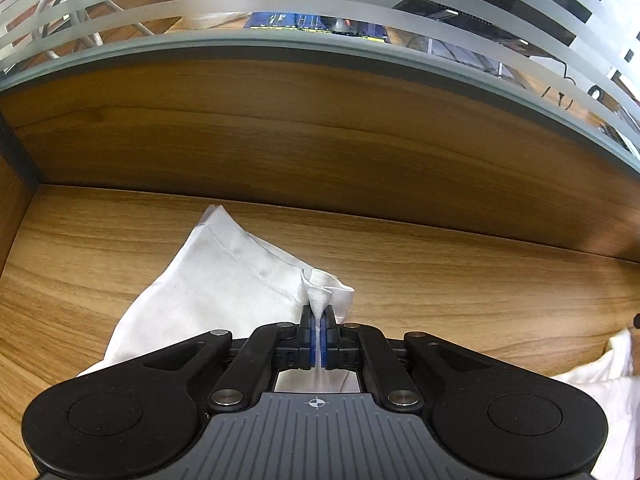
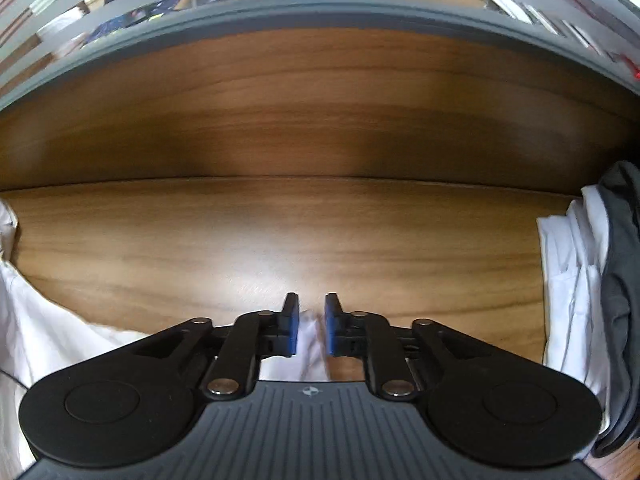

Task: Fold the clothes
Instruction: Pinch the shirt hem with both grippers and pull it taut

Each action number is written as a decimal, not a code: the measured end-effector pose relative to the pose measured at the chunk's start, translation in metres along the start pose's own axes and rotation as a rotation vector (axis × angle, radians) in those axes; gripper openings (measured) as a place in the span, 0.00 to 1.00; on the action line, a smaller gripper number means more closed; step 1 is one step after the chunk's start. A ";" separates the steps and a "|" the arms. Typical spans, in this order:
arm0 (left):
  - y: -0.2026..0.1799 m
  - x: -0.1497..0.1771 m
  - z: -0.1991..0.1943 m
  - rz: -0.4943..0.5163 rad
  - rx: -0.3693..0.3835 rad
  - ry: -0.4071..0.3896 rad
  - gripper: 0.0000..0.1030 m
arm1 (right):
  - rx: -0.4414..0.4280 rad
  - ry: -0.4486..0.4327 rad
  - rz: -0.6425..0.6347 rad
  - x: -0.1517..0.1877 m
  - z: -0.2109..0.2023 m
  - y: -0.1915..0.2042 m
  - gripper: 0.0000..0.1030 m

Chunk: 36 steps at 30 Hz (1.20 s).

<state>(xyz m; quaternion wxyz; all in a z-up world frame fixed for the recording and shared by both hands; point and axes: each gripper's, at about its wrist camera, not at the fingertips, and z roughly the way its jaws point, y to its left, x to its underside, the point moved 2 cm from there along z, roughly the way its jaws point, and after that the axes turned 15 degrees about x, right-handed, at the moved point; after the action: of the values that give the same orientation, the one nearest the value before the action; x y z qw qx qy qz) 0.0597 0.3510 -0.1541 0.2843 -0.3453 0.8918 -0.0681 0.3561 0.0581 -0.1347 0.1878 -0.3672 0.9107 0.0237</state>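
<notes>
White garment point(image 1: 224, 280) lies crumpled on a wooden surface point(image 1: 440, 280) backed by a wood panel and frosted striped glass. Left gripper point(image 1: 319, 316) jaws pinch its hem. Right gripper point(image 2: 312, 312) jaws stand narrowly apart over blurred cloth. Clothes pile point(image 2: 580, 280) is cut off at right.

Desk point(image 1: 460, 280): wood-grain finish, smooth, with a soft sheen under the light. Back panel point(image 1: 320, 128): same wood grain, duller. White garment point(image 1: 208, 280): thin woven cloth, matt, stitched hem. Left gripper point(image 1: 319, 316): matt black plastic links, blue pads, bright metal pins, ribbed grey housing. Glass screen point(image 1: 120, 4): glossy, frosted stripes. Grey garment point(image 2: 624, 280): matt cloth.
</notes>
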 end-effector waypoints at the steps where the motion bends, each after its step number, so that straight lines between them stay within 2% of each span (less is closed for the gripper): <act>1: 0.000 0.000 0.000 -0.002 0.000 0.000 0.04 | 0.002 0.001 -0.005 -0.004 0.002 0.000 0.23; 3: -0.002 0.001 0.000 -0.004 0.001 0.002 0.04 | 0.000 0.007 -0.021 -0.005 0.002 -0.002 0.30; 7: -0.005 0.002 -0.001 -0.008 0.003 0.005 0.04 | 0.001 0.028 -0.062 0.019 -0.005 0.003 0.44; 9: -0.006 0.003 -0.002 -0.001 0.001 0.007 0.04 | 0.008 0.040 -0.065 0.033 -0.006 0.000 0.48; 17: -0.007 0.004 -0.012 0.026 -0.004 0.008 0.04 | 0.054 0.063 -0.068 0.074 -0.004 -0.008 0.47; 18: -0.006 0.004 -0.013 0.028 -0.006 0.008 0.04 | 0.055 0.060 -0.073 0.077 -0.004 -0.006 0.40; 19: -0.005 0.004 -0.014 0.028 -0.008 0.008 0.04 | 0.052 0.062 -0.078 0.080 -0.008 -0.004 0.20; 21: -0.005 0.005 -0.018 0.027 -0.012 0.004 0.04 | 0.051 0.054 -0.072 0.083 -0.012 -0.003 0.01; 28: 0.000 0.012 -0.030 0.010 -0.018 -0.004 0.04 | -0.020 0.027 -0.047 0.099 -0.047 -0.008 0.00; 33: 0.006 0.019 -0.038 0.006 -0.023 0.000 0.04 | -0.078 0.095 -0.082 0.131 -0.071 -0.003 0.00; 36: 0.011 0.022 -0.042 0.000 -0.029 0.003 0.04 | -0.121 0.169 -0.121 0.154 -0.075 0.005 0.00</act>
<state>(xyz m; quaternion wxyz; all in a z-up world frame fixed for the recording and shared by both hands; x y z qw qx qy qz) 0.0164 0.3417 -0.1331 0.2782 -0.3493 0.8930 -0.0557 0.2266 -0.0533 -0.1207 0.0891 -0.4329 0.8963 0.0361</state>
